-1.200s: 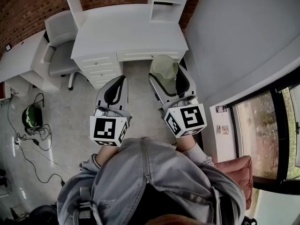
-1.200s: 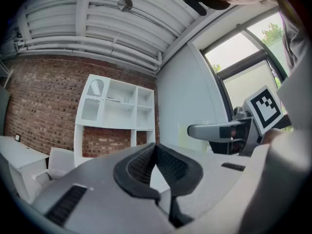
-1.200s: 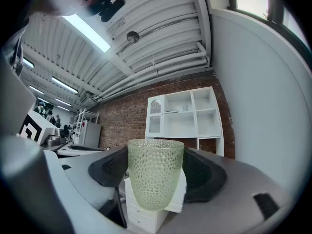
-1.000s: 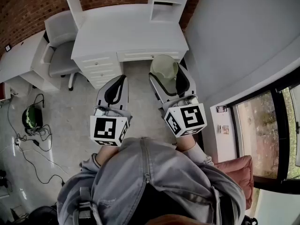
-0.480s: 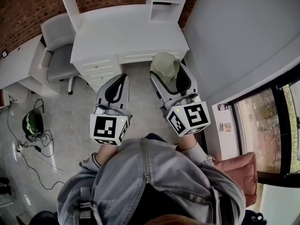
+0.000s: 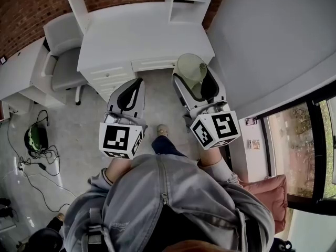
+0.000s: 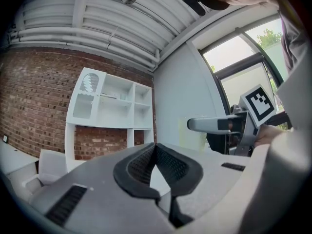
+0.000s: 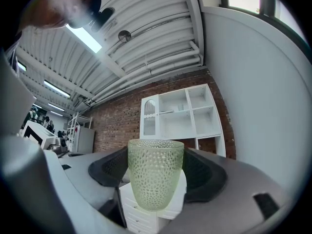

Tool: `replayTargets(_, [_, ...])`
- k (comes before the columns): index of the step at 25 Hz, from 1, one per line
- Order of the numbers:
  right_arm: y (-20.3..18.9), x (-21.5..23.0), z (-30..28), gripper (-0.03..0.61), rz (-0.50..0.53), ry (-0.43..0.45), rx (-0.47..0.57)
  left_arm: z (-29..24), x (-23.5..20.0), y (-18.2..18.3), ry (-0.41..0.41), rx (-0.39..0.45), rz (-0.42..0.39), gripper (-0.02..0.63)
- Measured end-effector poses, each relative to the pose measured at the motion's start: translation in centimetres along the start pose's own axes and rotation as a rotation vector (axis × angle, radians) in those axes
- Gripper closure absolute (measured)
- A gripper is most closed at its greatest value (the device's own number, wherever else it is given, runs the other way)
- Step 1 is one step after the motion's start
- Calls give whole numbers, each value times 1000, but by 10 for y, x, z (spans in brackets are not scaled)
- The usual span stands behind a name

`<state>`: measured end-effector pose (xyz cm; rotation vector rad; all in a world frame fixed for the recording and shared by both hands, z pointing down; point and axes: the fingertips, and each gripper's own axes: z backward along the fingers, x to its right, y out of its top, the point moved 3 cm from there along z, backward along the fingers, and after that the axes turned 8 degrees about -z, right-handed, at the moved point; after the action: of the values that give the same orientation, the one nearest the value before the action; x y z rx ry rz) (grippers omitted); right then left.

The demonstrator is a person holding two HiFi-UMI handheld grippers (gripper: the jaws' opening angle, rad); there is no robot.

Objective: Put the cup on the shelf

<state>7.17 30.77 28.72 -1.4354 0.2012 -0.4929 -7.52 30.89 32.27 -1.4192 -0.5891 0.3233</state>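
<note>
Head view looks steeply down over the person's arms, both stretched toward a white table with drawers that stands against a red brick wall. The right hand-held gripper is clamped on a pale green, dimpled glass cup. In the right gripper view the cup stands upright, rim up, with a black ribbed pad pressed to each side of it. It hangs in the air over the floor, just before the table's front right corner and not touching it. A white open shelf unit rises from the back of the table, behind the cup and well apart from it. Its upper compartments hold something small, too small to tell what.

The left hand-held gripper is held beside the right one, in front of the table's drawers. Its jaws meet at the tips and nothing sits between them. A grey padded chair stands at the table's left side, and the person's shoe shows on the floor between the two grippers.
</note>
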Motion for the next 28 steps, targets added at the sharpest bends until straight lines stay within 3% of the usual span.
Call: replayTargets(28, [-20, 150, -205, 202, -35, 140, -56, -218, -89, -34, 132, -28, 17, 606])
